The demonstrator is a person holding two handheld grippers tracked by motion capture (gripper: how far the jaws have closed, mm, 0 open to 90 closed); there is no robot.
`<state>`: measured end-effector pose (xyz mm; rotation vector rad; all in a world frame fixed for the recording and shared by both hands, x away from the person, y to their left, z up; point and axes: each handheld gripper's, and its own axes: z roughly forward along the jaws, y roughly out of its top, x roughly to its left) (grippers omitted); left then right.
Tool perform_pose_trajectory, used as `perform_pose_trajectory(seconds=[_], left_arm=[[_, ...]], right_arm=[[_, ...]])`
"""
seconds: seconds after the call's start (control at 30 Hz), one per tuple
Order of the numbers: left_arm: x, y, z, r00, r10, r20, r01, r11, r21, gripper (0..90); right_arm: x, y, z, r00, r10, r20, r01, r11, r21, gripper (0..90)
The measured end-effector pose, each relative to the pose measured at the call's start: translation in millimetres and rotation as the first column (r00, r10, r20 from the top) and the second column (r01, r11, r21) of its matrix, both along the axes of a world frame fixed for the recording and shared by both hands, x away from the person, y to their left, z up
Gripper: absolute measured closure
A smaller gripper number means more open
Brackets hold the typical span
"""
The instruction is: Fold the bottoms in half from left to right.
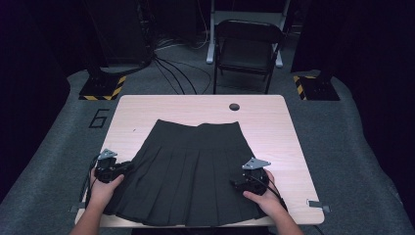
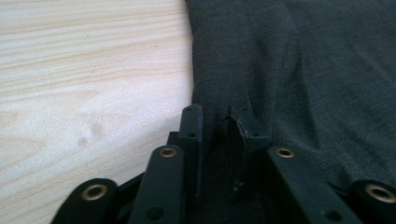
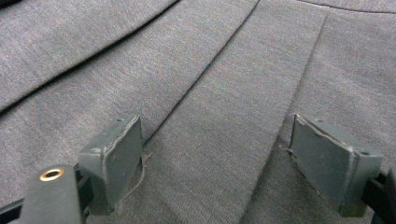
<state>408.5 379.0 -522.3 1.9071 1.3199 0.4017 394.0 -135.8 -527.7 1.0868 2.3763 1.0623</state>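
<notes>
A dark grey pleated skirt [image 1: 195, 161] lies flat on the light wooden table [image 1: 147, 105], waistband at the far side and hem near the front edge. My left gripper [image 1: 126, 168] sits at the skirt's left side edge. In the left gripper view its jaws [image 2: 217, 120] stand close together with a pinched fold of the skirt [image 2: 303, 70] between the pads, beside bare table [image 2: 70, 70]. My right gripper [image 1: 237, 183] rests on the skirt's right part. Its jaws [image 3: 233, 149] stand wide apart over the pleats [image 3: 210, 70], gripping nothing.
A round hole [image 1: 234, 106] marks the table's far side. Behind the table stand a dark folding chair [image 1: 247, 46], floor cables [image 1: 176, 68] and two stand bases with yellow-black tape [image 1: 103, 88]. Bare wood runs along the left, right and far sides of the skirt.
</notes>
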Motion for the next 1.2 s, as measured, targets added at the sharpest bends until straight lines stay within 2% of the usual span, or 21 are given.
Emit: perform_pose_trajectory(seconds=[0.03,0.1,0.17,0.27,0.3,0.33,0.5,0.57,0.63,0.8,0.83,1.0,1.2], left_arm=[[-0.5,-2.5,0.0,0.9999,0.007,0.013,-0.007,0.9996,0.027,79.1],[-0.1,-5.4,1.7,0.9999,0.007,0.014,-0.008,0.9988,0.049,84.8],[-0.2,-6.3,3.1,1.0,0.006,0.003,-0.006,0.998,0.063,85.8],[-0.1,-7.0,3.4,0.9999,0.013,0.006,-0.013,0.9981,0.061,86.5],[-0.4,-6.9,5.1,0.9998,0.014,-0.011,-0.014,0.9985,0.053,86.7],[-0.4,-6.9,5.1,0.9998,0.014,-0.011,-0.014,0.9985,0.053,86.8],[-1.2,-9.2,10.3,0.9998,0.018,0.012,-0.019,0.9987,0.046,87.1],[-1.8,-9.4,12.6,0.9998,0.016,0.005,-0.017,0.9988,0.046,87.1],[-3.3,-11.1,17.1,0.9997,0.012,0.021,-0.013,0.9995,0.03,87.2],[-6.6,-16.5,26.6,0.9983,-0.004,0.059,0.003,0.9997,0.024,87.3],[-8.4,-20.0,31.1,0.9969,-0.018,0.077,0.016,0.9995,0.026,87.4],[-11.3,-31.2,38.1,0.9922,-0.047,0.115,0.046,0.9989,0.012,87.5],[-13.6,-38.4,44.2,0.9893,-0.082,0.121,0.08,0.9966,0.016,87.6]], right_arm=[[0.0,0.1,-0.1,1.0,-0.002,0.003,0.002,1.0,0.001,16.8],[0.0,0.3,-0.3,1.0,-0.003,0.004,0.003,1.0,0.005,16.8],[-0.1,0.4,0.0,1.0,-0.005,0.001,0.005,1.0,0.002,16.8],[-0.1,0.5,-0.2,1.0,-0.008,0.005,0.008,1.0,0.005,16.8],[-0.1,0.4,-0.2,1.0,-0.007,0.004,0.007,1.0,0.004,16.8],[-0.1,0.4,-0.2,1.0,-0.007,0.004,0.007,1.0,0.004,16.8],[-0.1,0.4,-0.2,1.0,-0.007,0.004,0.007,1.0,0.004,16.8],[-0.1,0.4,-0.2,1.0,-0.007,0.004,0.007,1.0,0.004,16.8],[-0.1,0.4,-0.2,1.0,-0.007,0.004,0.007,1.0,0.004,16.8],[-0.1,0.4,-0.1,1.0,-0.006,0.003,0.006,1.0,0.003,16.8],[-0.1,0.4,-0.2,1.0,-0.007,0.003,0.007,1.0,0.004,16.8],[0.0,0.2,-0.2,1.0,-0.004,0.004,0.004,1.0,0.003,16.8],[0.0,0.1,-0.1,1.0,-0.003,0.003,0.003,1.0,0.002,16.8]])
